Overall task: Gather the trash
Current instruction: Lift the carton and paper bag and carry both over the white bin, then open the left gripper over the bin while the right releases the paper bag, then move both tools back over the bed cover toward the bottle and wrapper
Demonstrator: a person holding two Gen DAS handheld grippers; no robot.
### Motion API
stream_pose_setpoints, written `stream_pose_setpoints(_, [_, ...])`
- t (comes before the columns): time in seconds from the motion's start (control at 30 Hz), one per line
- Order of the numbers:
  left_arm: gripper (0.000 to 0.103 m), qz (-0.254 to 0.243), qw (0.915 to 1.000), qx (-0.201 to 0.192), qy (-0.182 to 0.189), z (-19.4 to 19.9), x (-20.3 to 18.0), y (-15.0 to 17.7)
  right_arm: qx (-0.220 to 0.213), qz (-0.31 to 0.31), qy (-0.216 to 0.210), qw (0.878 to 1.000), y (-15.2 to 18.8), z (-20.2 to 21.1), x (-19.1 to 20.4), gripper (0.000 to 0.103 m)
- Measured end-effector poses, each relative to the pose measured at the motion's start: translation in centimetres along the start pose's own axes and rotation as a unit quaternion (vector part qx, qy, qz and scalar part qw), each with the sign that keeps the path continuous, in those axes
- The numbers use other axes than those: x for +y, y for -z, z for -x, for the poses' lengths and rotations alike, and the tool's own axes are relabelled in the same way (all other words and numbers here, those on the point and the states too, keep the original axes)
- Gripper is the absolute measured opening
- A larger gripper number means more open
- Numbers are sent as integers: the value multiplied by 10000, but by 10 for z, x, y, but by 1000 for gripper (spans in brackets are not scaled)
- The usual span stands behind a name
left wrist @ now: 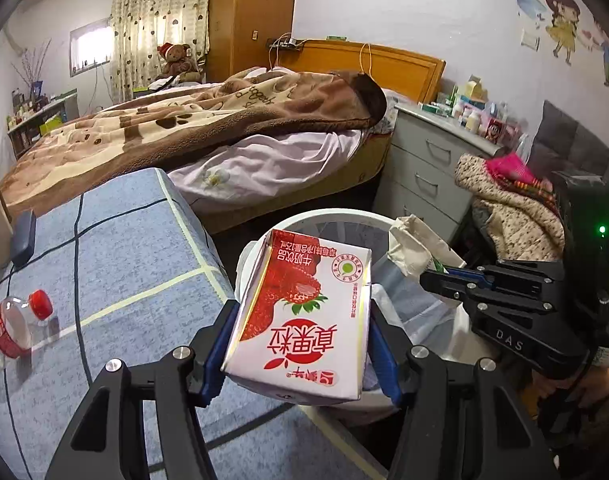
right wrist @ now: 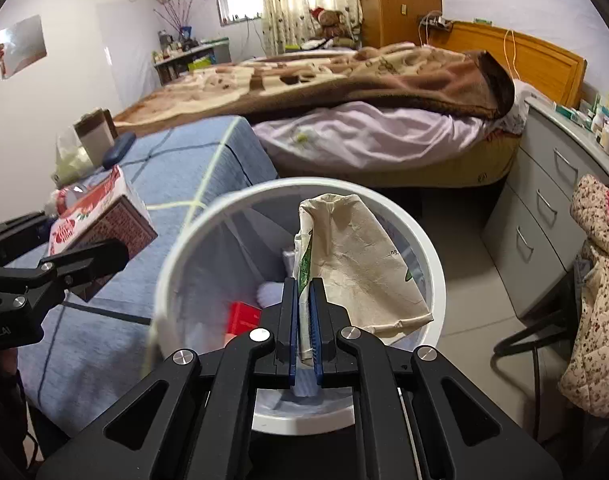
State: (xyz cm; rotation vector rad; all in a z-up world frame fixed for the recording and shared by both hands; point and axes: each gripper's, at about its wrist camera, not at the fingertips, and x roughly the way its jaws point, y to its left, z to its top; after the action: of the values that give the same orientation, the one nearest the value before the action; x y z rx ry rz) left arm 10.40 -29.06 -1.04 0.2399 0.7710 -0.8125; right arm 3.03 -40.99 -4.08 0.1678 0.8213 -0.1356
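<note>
While the left wrist view looks down across a bedroom, the left gripper point(left wrist: 300, 344) clamps a strawberry milk carton point(left wrist: 304, 316) between its blue pads, holding it over the near rim of a white trash bin point(left wrist: 304, 220). To the left lies a blue checked table cover point(left wrist: 136, 264), with a clear plastic bottle point(left wrist: 16, 328) with a red cap lying on its side near the edge and a dark case point(left wrist: 23, 238) further back. Behind stands a bed point(left wrist: 232, 168) under a brown paw-print blanket point(left wrist: 208, 120), with a wooden headboard point(left wrist: 388, 64), a grey drawer unit point(left wrist: 424, 160) cluttered on top, and a teddy bear point(left wrist: 178, 62) before patterned curtains. At right the right gripper point(left wrist: 432, 278) pinches a crumpled paper bag point(left wrist: 416, 248) above the bin.

From the right wrist view, the right gripper point(right wrist: 304, 300) is closed tight on the folded edge of the paper bag point(right wrist: 364, 264), which hangs inside the mouth of the bin point(right wrist: 436, 272); a red item point(right wrist: 244, 316) lies within. The left gripper point(right wrist: 84, 260) at left holds the carton point(right wrist: 100, 216) over the blue cover point(right wrist: 208, 160), just beside the bin's rim. A floral jacket point(right wrist: 596, 280) drapes at right over pale floor tiles point(right wrist: 476, 280).
</note>
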Motion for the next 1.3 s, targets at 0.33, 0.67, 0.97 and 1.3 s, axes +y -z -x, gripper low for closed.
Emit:
stream_pose_setpoints(0.33, [61, 17, 9998, 61, 214, -20, 0, -3, 137, -158, 222, 9995, 1, -12, -14, 6])
stream_pose_setpoints(0.67, [64, 108, 9999, -60, 99, -14, 12, -4, 148, -381, 333, 9986, 0, -14, -20, 47])
stream_pose_setpoints(0.97, [64, 343, 9992, -200, -31, 7, 29, -1, -30, -311, 344, 9989, -7, -5, -7, 47])
stream_pose_setpoints(1.3, [64, 557, 9973, -376, -290, 34, 56, 8, -154, -138, 175, 9996, -15, -5, 19, 47])
